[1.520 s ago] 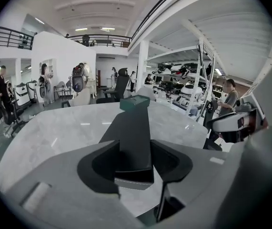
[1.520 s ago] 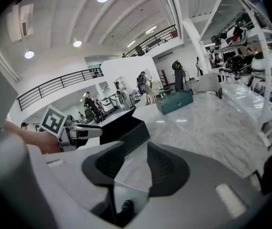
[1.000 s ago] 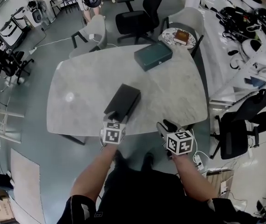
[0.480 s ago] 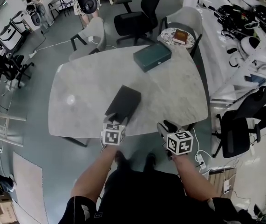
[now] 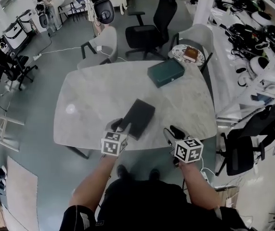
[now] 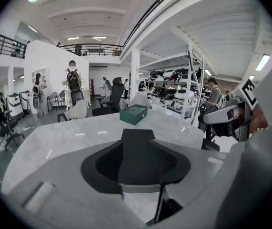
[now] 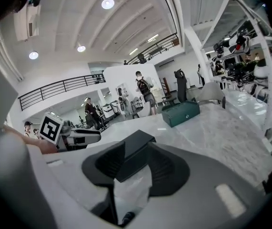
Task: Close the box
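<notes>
**Left gripper closing on the dark box at the table's near edge**

A large open hall is spreading around a pale marble table (image 5: 86,105), with a black office chair (image 5: 152,29) and two grey chairs standing at its far side. A green box (image 5: 165,72) is lying shut near the far edge. The black box (image 5: 139,118), the task's thing, is sitting with its lid down near the front edge, its long side running away from the person at a slant to the right.

The person is standing at the near edge, both bare forearms reaching forward and down, with the marker cubes facing up at the camera. The left gripper (image 5: 119,125) is pointing along the black box from its near end and angling downward. Its jaws have just been closing with that box between them. In the left gripper view the box is filling the whole gap, and the pads appear to be lying against its two sides at a middling width.

The right gripper (image 5: 172,131) is hovering over the table's front edge, well to the right of the black box and not touching it. It is pointing forward and slightly down. Its jaws are standing apart and gripping nothing. Through the gap, the right gripper view is showing bare marble and, farther off, the corner of the black box.
</notes>
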Tool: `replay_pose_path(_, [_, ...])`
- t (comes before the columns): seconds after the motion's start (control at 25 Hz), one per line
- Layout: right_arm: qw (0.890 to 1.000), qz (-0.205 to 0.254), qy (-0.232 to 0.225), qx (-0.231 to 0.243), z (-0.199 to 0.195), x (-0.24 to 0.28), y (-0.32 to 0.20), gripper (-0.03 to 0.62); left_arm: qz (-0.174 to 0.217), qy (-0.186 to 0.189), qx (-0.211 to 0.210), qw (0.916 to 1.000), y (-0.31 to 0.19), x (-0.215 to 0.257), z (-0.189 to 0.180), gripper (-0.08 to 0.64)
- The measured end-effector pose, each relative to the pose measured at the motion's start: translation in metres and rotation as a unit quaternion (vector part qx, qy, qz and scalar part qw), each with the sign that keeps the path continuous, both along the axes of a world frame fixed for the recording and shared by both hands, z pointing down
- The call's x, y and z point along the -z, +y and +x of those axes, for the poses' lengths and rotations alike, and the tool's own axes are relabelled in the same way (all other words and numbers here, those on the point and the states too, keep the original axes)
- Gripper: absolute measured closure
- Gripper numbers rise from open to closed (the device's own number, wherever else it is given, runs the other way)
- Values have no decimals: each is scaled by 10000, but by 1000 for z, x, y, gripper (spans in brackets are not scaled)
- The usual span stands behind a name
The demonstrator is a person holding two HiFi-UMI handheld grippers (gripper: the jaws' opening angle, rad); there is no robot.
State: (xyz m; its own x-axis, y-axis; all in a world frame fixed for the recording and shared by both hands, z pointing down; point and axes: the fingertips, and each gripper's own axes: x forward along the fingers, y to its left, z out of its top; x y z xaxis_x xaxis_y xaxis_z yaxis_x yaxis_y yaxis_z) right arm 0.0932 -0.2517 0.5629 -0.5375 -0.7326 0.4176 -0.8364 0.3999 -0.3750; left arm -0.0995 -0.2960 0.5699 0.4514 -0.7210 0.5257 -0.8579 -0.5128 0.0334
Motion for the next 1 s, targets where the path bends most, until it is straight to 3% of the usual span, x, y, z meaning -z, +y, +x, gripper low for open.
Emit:
replay_pose_path(0.16, [9996,278,-48,-3,-32,27,-18,442,-107,631,106,9979,-4,26,-27,393])
replay_pose_path(0.28, [9986,501,-21,155,-63,44,-28,443,-8,847,11,9964,-8,43,-45,393])
replay_pose_path(0.48, [9968,692,-121,381,-118,66,-31,488,189,991,-210,9947,-17,70,-87,394])
replay_pose_path(0.64, [9968,711,-242,287,-146,80,-33,517,422,989,-415,9933,-20,91,-117,427])
replay_pose_path(0.84, [9961,820,-300,-124,-166,91,-27,571,784,819,-895,9895,-7,108,-133,476])
replay_pose_path(1.0, [9947,979,-322,-55,-172,101,-24,589,922,935,-929,9870,-6,124,-134,491])
